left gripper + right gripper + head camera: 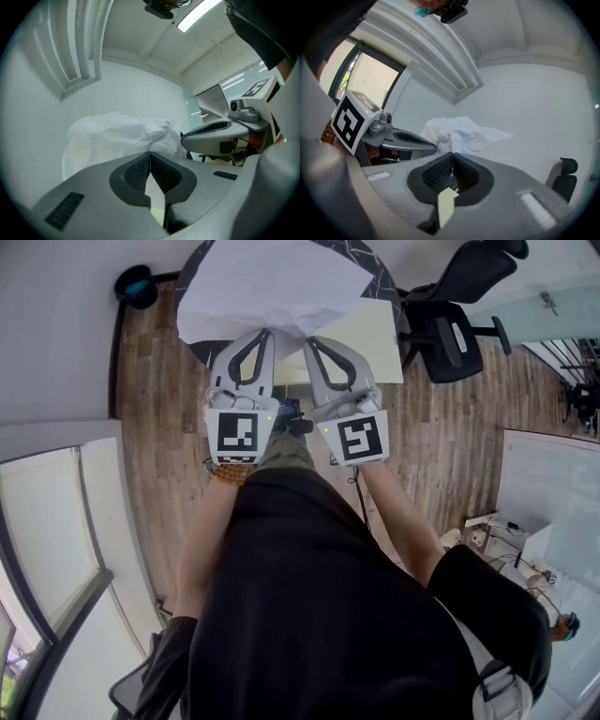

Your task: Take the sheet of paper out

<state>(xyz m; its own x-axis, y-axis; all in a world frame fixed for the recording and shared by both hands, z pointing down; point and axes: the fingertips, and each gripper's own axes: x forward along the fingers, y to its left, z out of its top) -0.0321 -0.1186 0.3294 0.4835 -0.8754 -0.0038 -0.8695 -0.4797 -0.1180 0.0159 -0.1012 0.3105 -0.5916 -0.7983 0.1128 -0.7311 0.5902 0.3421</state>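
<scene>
No words, nos. or brand names can be read in any view. The only signs are 2 black-and-white square code markers, i.e. block patterns and not letters. The left marker [237, 432] stands on the cube of the left gripper [265, 332], and the right marker [363, 439] on the cube of the right gripper [308, 339]. In each gripper view the other gripper's marker shows at an angle, also as blocks only. The sheet of paper [272, 282] is plain white on the side that shows.
</scene>
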